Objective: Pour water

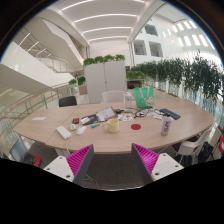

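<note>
**Claw wide, well back from surface**

Claw [113, 160] spread wide, nothing between its pink pads [80, 158]. It is raised, well short of the wooden surface [45, 127]. On the surface, beyond the fingers: yellow cup [113, 125], purple bottle [166, 127], green bag [145, 97], laptop [104, 114], scattered papers. Cannot tell which item holds water. Plants [185, 72] line the far side.

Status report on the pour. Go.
Gripper open, holding nothing, well back from the table. Yellow cup and purple bottle on the tabletop, beyond the fingers. Papers and other clutter around them; path ahead open.
</note>
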`<state>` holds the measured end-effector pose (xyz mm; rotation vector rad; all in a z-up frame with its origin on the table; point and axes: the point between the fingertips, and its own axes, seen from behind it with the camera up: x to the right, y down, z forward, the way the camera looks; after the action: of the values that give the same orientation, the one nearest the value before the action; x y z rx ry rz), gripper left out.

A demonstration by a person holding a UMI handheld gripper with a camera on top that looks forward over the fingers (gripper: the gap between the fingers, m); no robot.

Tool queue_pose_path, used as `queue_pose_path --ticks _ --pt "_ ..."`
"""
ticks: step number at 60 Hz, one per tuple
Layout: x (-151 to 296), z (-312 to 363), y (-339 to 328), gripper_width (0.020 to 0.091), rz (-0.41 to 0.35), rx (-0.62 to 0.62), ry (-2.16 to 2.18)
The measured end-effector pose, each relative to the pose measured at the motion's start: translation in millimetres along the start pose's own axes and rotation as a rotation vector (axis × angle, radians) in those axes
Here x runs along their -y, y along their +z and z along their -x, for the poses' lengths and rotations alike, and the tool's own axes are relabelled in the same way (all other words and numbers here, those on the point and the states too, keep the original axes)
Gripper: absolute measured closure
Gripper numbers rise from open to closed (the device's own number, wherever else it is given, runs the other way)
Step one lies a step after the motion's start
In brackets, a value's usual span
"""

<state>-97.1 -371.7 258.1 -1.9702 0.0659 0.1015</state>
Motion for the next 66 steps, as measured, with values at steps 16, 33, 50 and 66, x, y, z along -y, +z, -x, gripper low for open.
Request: queue_pose_path --ticks 16,33,50,66 --pt "-7 -57 48 0.0271 0.008 -0.023 0.015" --pt "-11 -230 147 0.0274 -0.139 -0.058 -0.041" --pt "-6 -398 312 0.0277 -0.177 -0.18 -0.025" --pt "6 -419 410 0.0563 -0.169 -0.145 -0.05"
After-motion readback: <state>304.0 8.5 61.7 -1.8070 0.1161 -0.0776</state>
